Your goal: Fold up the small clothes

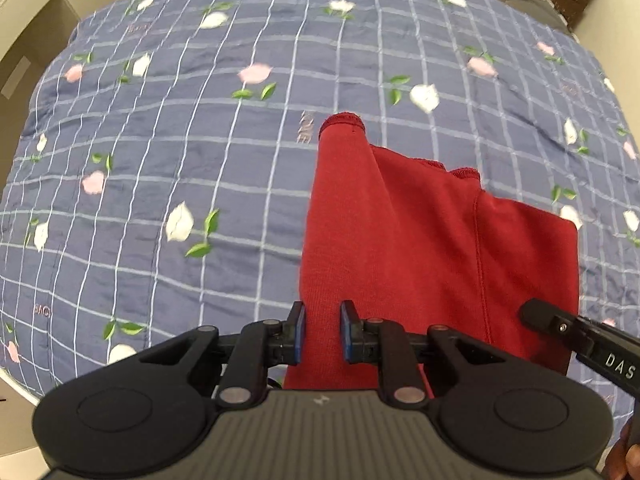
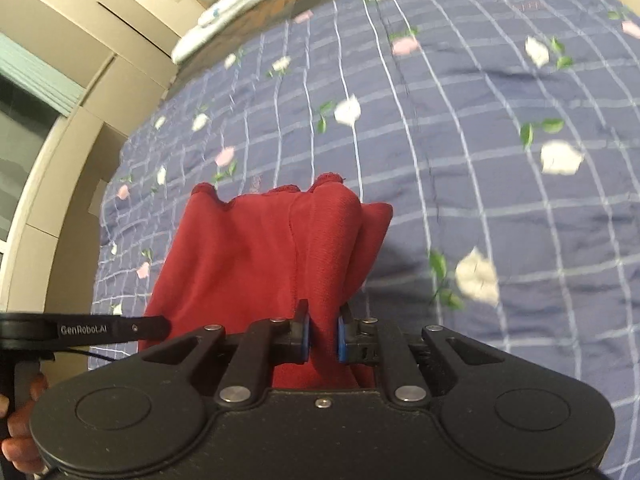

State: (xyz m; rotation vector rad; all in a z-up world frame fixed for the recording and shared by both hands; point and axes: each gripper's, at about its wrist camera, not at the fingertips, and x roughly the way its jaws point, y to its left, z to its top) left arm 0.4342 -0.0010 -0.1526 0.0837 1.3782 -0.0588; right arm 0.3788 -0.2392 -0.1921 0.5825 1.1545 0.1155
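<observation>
Red garment point(image 1: 420, 240) hangs pinched in both claws, lifted above the bed. Left claw point(image 1: 322, 332) has its blue pads clamped on the near edge of the cloth, left side; a thin strip of red shows between the jaws, so it's grasping fabric, not loose. Right claw point(image 2: 323, 334) likewise clenched on a bunched fold of the same garment, blue pads pressed in from both sides. In the left wrist view the tip of the right claw shows at the lower right against the cloth; in the right wrist view the left claw comes in from the left edge, with a hand point(image 2: 24, 420) on its handle below. So the two grips sit near each other along one edge.

Outward from the claws: cloth drapes away and down, with a stitched seam down the middle, a ribbed cuff or hem point(image 1: 342, 120) at the far end, and more ribbed edges bunched beside it. Far end looks to be near or touching the bedspread point(image 1: 180, 160), blue checked with flower print; can't tell which. Frames are motion-blurred.

Judgement: step in hand is lifting and spreading before a fold. To do it well, pull the claws apart to take up slack along the held edge, keep both at level height, let the far end settle first, then lay it flat without dragging wrinkles.
</observation>
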